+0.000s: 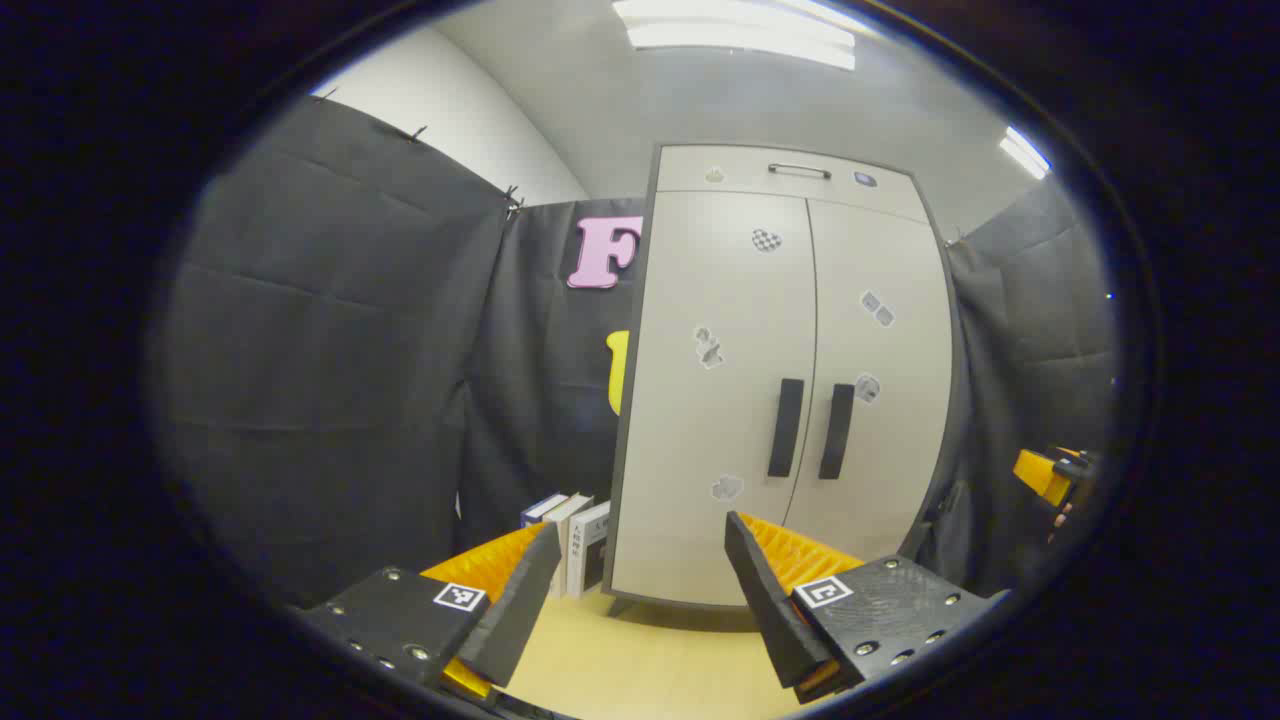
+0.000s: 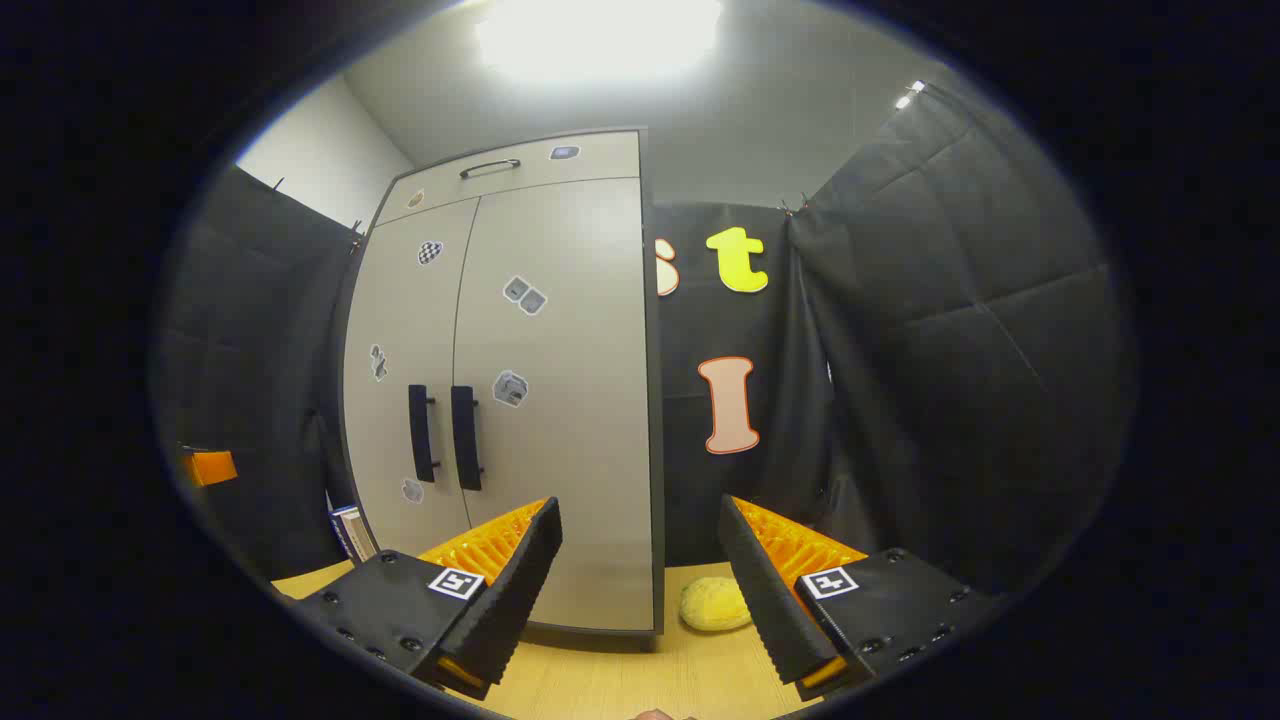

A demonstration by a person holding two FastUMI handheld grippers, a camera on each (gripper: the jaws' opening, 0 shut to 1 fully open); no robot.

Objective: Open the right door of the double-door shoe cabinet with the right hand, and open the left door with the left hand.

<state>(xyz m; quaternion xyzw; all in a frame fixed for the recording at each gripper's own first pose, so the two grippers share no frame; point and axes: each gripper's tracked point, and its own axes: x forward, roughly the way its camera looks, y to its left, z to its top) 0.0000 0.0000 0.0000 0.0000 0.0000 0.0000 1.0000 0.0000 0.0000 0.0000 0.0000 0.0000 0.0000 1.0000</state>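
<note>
While both ribbed-padded grippers hold jaws spread, the smooth grey shoe cabinet (image 1: 780, 380) shows two black bar handles (image 1: 810, 428).

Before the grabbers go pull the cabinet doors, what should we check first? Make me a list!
1. Both doors shut: left door and right door closed, ok.
2. Handles in sight: left handle and right handle unblocked, ok.
3. Right gripper fingers open, holding nothing: ok.
4. Left gripper fingers open, holding nothing: ok.
5. Right gripper aimed at its handle: not ok, it points past the cabinet's edge toward the wall.
6. Swing room: books by the left side, yellow plush by the right; whether the doors clear them, cannot tell.
</note>
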